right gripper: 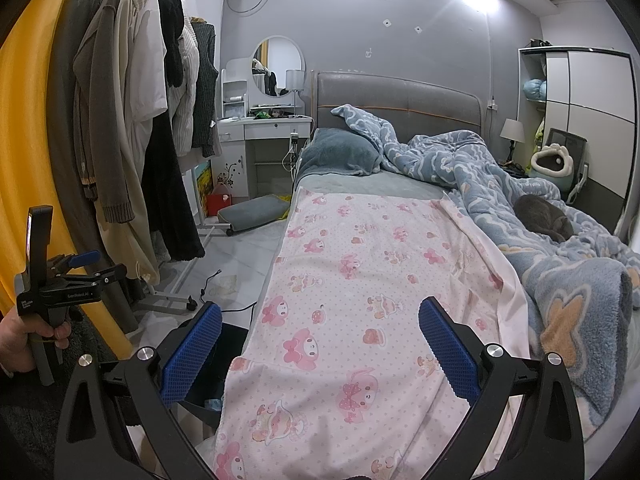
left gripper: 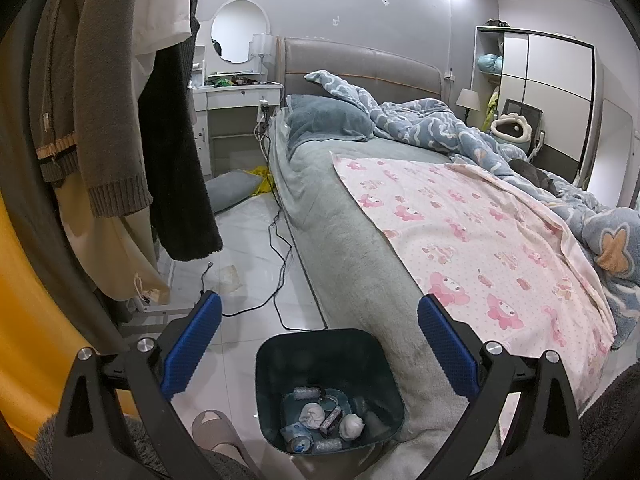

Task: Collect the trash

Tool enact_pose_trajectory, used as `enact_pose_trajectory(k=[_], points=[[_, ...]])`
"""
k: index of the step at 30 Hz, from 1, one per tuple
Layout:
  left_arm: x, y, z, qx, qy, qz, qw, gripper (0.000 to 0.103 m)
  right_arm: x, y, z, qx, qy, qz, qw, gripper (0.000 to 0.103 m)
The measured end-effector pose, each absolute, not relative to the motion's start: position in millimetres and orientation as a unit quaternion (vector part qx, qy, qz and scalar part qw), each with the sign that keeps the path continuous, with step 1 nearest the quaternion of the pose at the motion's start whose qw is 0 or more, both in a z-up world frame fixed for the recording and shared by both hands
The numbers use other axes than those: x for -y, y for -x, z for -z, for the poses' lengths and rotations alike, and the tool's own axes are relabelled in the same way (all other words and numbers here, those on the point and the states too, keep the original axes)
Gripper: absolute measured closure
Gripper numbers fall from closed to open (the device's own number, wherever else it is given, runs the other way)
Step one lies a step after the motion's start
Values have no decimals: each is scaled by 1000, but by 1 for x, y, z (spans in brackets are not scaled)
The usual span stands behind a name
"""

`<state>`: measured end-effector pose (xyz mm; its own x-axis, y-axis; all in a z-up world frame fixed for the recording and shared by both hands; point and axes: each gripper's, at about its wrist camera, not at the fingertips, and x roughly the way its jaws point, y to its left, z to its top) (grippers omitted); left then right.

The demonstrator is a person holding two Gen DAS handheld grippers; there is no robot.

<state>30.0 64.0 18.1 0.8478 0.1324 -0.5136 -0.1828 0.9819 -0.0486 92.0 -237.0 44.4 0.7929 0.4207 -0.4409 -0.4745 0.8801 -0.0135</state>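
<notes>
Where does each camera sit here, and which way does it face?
Left wrist: on the left gripper, jaws open, above the trash bin beside the bed; a slippered foot shows.
Right wrist: on the right gripper, jaws open, over the pink sheet; the left hand shows.
Shared: bed, headboard, mirror, clothes rack.
</notes>
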Motion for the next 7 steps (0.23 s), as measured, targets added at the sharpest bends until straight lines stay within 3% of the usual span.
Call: enact_pose_trajectory(k=[7], points=[[-56,-25,-14,-268,49,-83,959,3,237,-92,-45,-218,61,-237,945,3]])
